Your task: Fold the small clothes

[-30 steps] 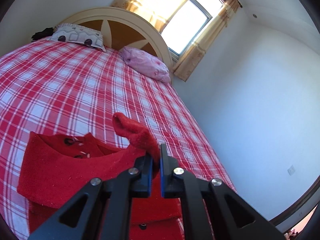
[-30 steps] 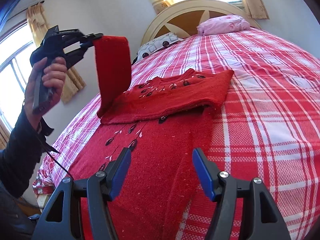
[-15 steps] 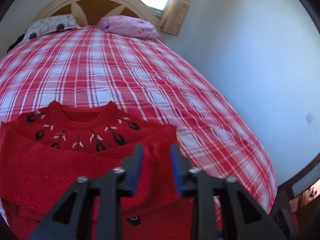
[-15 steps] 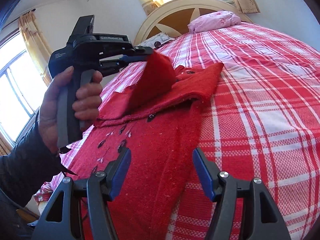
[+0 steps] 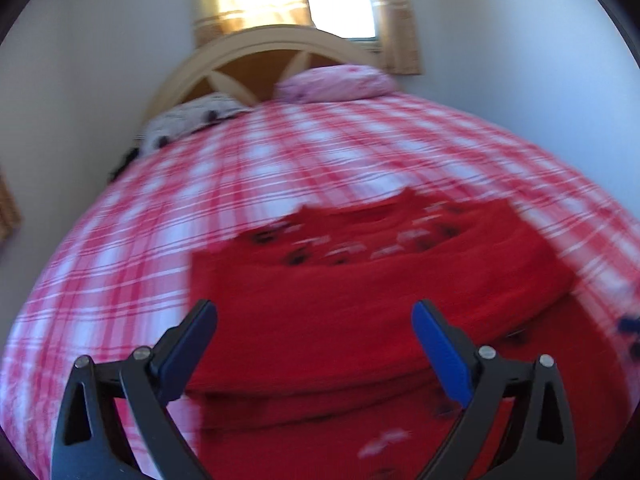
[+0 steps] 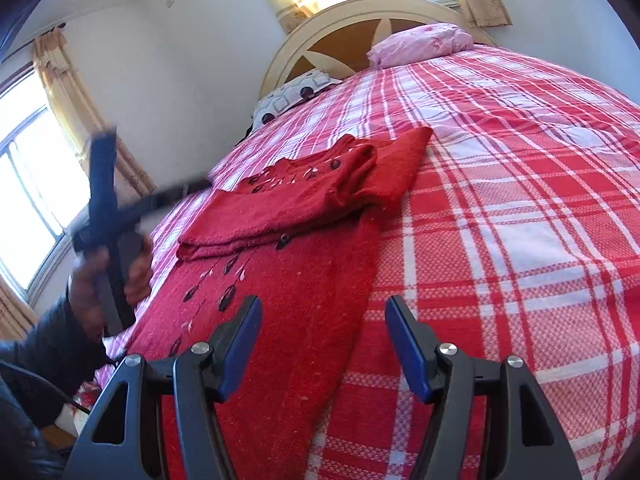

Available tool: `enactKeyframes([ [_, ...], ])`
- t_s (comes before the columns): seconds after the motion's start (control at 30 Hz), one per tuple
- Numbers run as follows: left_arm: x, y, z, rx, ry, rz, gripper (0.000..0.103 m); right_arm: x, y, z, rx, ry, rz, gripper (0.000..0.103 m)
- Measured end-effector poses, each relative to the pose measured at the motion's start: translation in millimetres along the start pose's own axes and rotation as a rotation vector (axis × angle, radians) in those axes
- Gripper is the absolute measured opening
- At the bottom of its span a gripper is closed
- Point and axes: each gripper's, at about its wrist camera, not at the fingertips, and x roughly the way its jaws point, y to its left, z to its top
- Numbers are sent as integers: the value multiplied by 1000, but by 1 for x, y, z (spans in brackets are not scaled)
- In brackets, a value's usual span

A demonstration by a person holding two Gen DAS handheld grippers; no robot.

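2 pairs of black tongs with blue pads hover over a red knitted sweater [image 6: 304, 240] lying partly folded on the red-and-white checked bed [image 6: 520, 208]. Left tongs [image 5: 316, 340] have just been opening and gape wide, holding nothing. Right tongs [image 6: 324, 344] stand half open, empty.

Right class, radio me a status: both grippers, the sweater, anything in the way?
Left gripper jaws just opened, empty, over the sweater. Right gripper open, empty, above its hem. Sleeve folded in, flat on the bed. Nothing in the way.
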Motion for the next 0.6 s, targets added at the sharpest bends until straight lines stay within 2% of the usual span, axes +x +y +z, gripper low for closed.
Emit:
enactKeyframes([
  [0.07,8,27,-15,-10,21,118,100,-3,4,9,-14,-7,-20,64],
  [0.17,16,60,-34,-94,57,173,100,0,13,34,-49,-11,-62,64],
  [0.27,24,81,-47,-207,105,122,100,14,22,56,-63,18,-31,64],
  [0.33,30,88,-51,-254,129,97,100,29,23,71,-69,42,-57,64],
  [0.47,40,89,-57,-295,170,52,100,63,12,93,-3,98,-74,64],
  [0.6,43,88,-62,-310,192,23,102,94,6,99,23,160,-88,62],
])
